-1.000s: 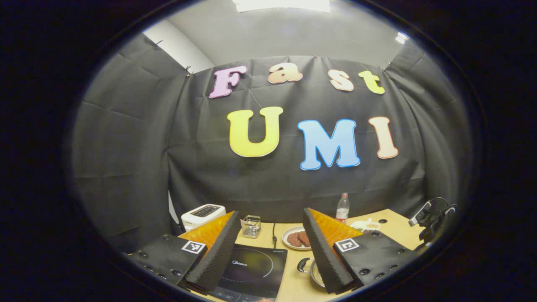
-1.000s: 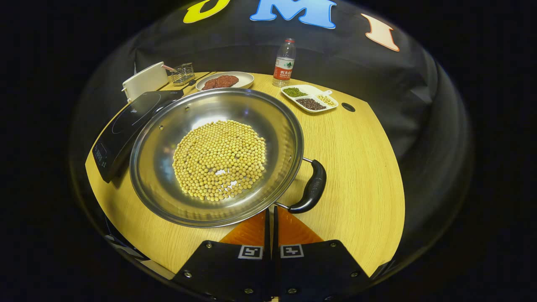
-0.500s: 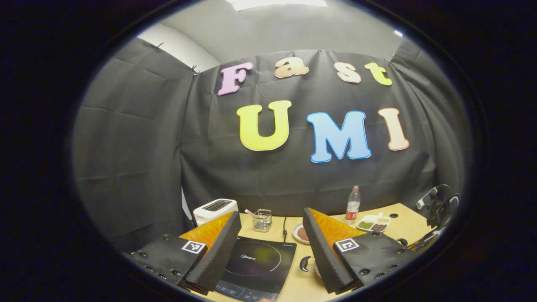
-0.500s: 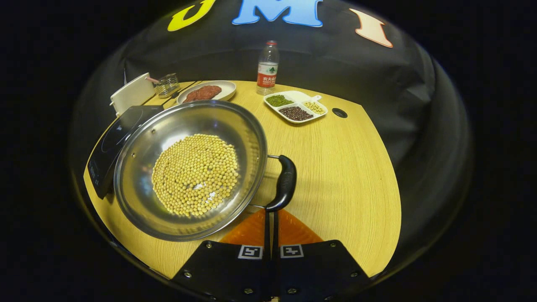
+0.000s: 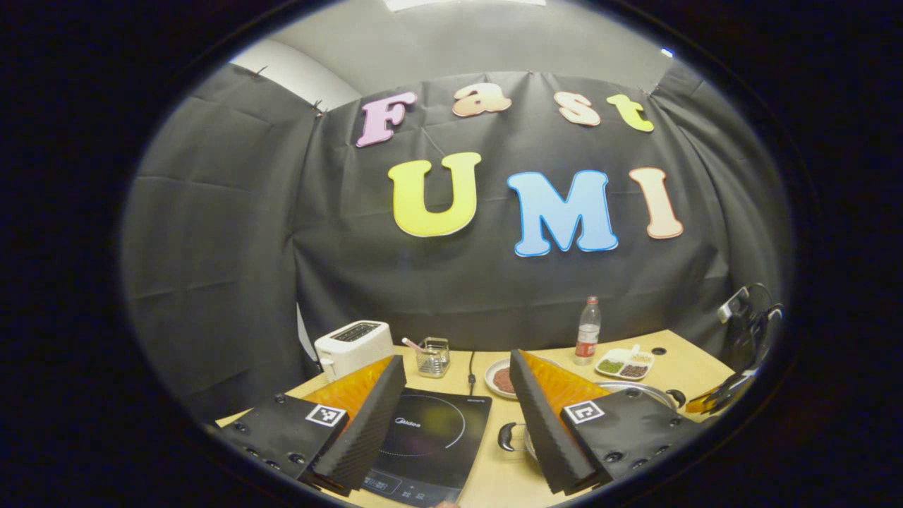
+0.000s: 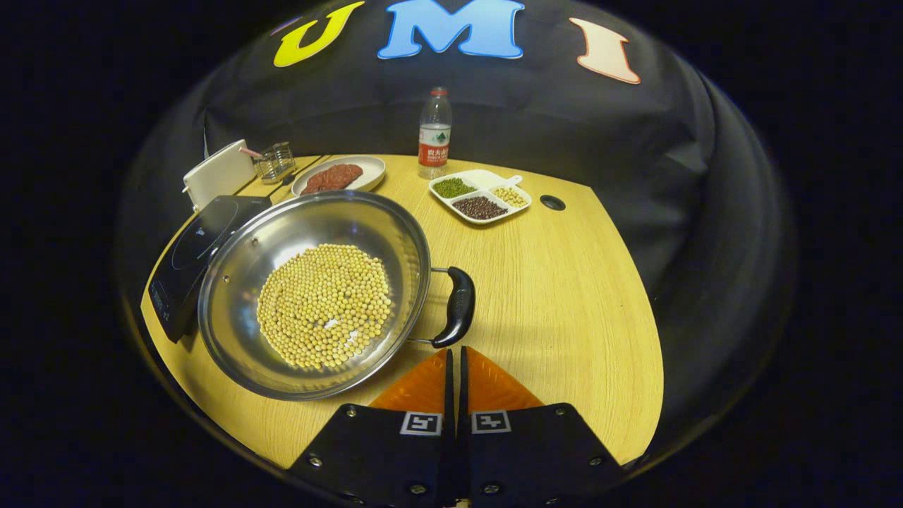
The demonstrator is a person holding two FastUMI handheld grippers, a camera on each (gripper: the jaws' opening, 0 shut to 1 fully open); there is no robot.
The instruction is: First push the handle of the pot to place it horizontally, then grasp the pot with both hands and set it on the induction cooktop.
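The pot, full of yellow beans, sits on the table just right of the cooktop. The right gripper is closed on nothing, its tips just near of the pot's black handle. The left gripper hangs wide open above the cooktop's near edge.

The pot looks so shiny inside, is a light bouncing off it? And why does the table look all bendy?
In the right gripper view, the pot has a bright patch of glare on its steel wall above the soybeans, and the fisheye lens curves the table edge. In the left gripper view, a ceiling light is washed out white at the top, while the induction cooktop stays sharp.
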